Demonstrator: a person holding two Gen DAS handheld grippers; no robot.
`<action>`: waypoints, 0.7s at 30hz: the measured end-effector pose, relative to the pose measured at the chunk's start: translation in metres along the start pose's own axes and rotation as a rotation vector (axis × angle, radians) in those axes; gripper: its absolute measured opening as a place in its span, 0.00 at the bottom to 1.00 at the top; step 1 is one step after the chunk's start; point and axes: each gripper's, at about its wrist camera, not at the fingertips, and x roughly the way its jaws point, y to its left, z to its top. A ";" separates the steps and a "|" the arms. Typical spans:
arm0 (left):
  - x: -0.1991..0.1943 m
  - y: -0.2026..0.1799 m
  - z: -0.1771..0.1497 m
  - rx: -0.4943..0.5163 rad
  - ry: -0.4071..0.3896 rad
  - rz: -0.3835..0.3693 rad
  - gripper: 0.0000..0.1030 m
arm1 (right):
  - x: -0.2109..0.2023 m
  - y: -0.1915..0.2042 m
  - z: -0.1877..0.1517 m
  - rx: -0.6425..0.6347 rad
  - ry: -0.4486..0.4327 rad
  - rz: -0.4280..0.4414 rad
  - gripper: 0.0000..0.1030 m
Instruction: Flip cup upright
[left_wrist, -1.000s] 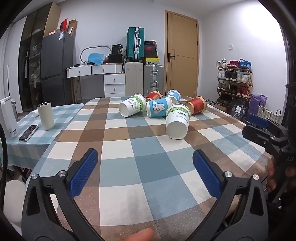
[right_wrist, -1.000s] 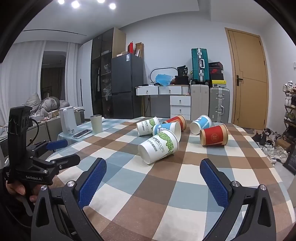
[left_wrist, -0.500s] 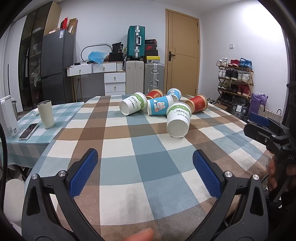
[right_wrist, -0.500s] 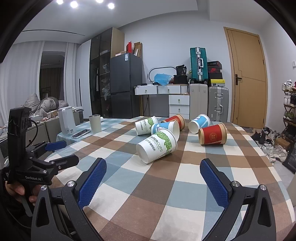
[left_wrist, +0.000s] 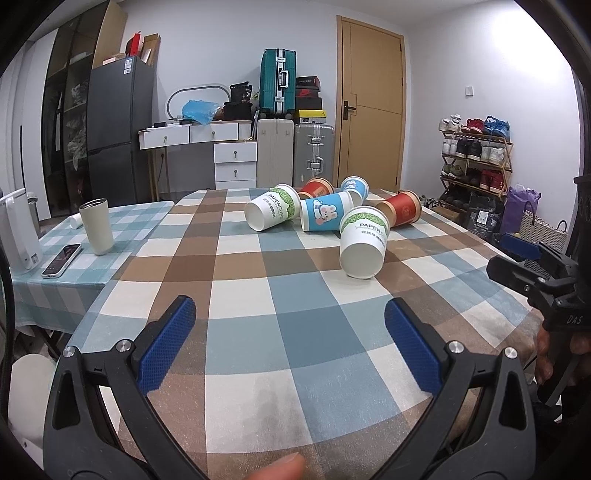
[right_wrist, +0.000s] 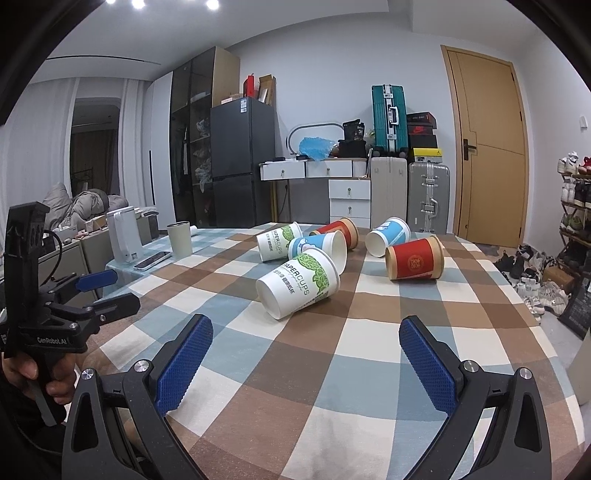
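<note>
Left gripper (left_wrist: 290, 339): blue-padded fingers spread wide, nothing between them. Right gripper (right_wrist: 301, 356): equally wide apart and empty. Ahead of both finger pairs, slightly right of the left pair and slightly left of the right pair, lies the nearest white paper cup with green leaf print (right_wrist: 298, 282), on its side with its base toward the grippers. Compared with 1 s ago, this cup sits marginally lower and larger in both views, so the grippers have eased closer; the approach has begun, but no contact exists. Beyond it lie 5 more tipped paper cups: a second white-and-green cup (left_wrist: 271, 211), 2 blue cartoon-print cups (left_wrist: 325, 215), and 2 red cups (left_wrist: 402, 213). The surface is a blue, brown and cream checked tablecloth (left_wrist: 295, 332). Farther out: a beige tumbler (left_wrist: 96, 226), a phone (left_wrist: 61, 254), suitcases (left_wrist: 277, 86) and a wooden door (left_wrist: 371, 110).
</note>
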 end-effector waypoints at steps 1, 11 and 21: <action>-0.001 0.000 0.002 0.000 -0.002 0.003 0.99 | 0.001 -0.001 0.000 0.001 0.003 -0.003 1.00; -0.001 -0.003 0.022 0.006 -0.006 0.009 0.99 | 0.008 -0.008 0.009 0.028 0.038 -0.012 1.00; 0.014 -0.014 0.037 0.026 0.056 -0.018 0.99 | 0.017 -0.020 0.016 0.070 0.069 -0.025 1.00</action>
